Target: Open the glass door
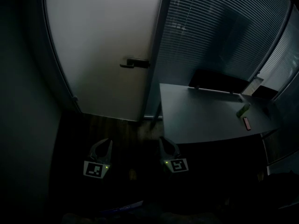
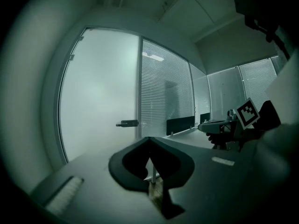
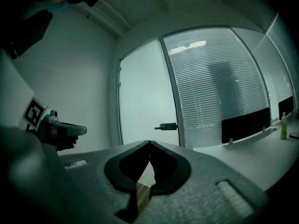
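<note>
Your left claw [image 1: 107, 141] and right claw [image 1: 162, 139] are both clenched and empty, well short of the frosted glass door [image 1: 103, 45]. The handle [image 1: 134, 63] sits at the door's right edge. The table [image 1: 201, 118] has its near left corner just beside your right claw. A green bottle [image 1: 243, 109] stands near its right edge.

Grey desk [image 1: 201, 118], dim light. Dark divider panel [image 1: 217, 81] stands along desk's far edge. Green bottle [image 1: 243, 109] on desktop, near panel's right end, on its near side. Small reddish flat object [image 1: 247, 123] just beside bottle, farther from panel. Dark wood floor [image 1: 112, 125] lies left of panel, past desk's left edge.
</note>
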